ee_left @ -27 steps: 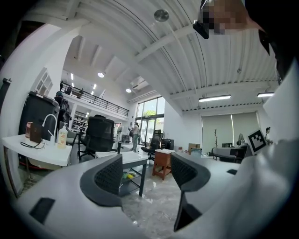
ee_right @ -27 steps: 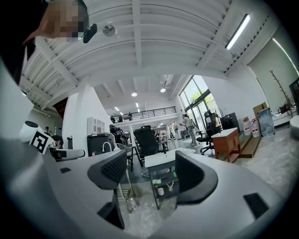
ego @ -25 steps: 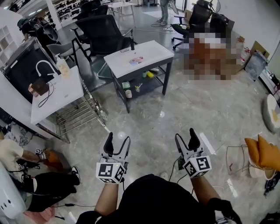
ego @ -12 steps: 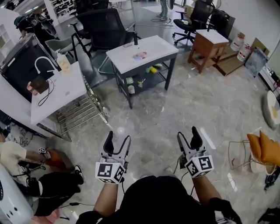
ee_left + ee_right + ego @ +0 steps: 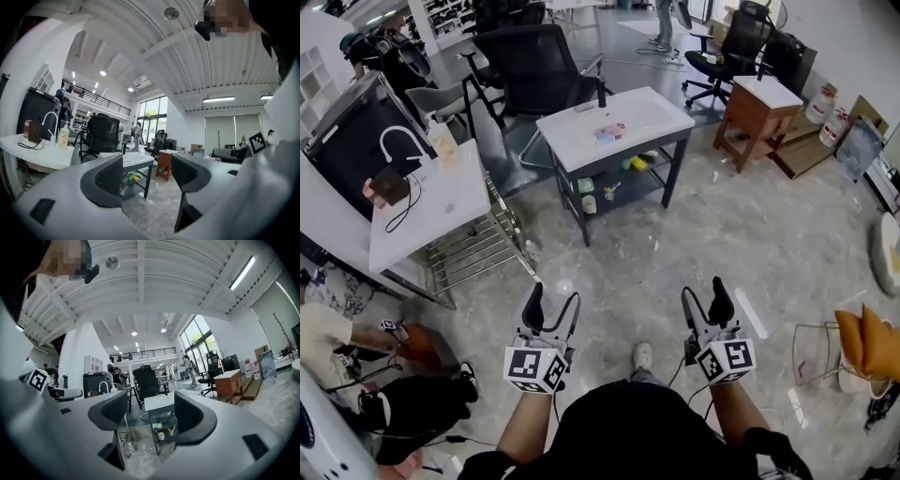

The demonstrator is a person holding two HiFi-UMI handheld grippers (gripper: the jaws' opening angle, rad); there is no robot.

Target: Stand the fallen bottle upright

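Framed between the spread, empty jaws of the right gripper, yet unseen past the likewise spread, empty jaws of the left gripper: a small clear bottle on the grey stone floor beside a wire rack, near a white table and black office chairs.

Small clear bottle, apparently on its side, on grey floor, just beside wire rack

White table w/ pink item on top.
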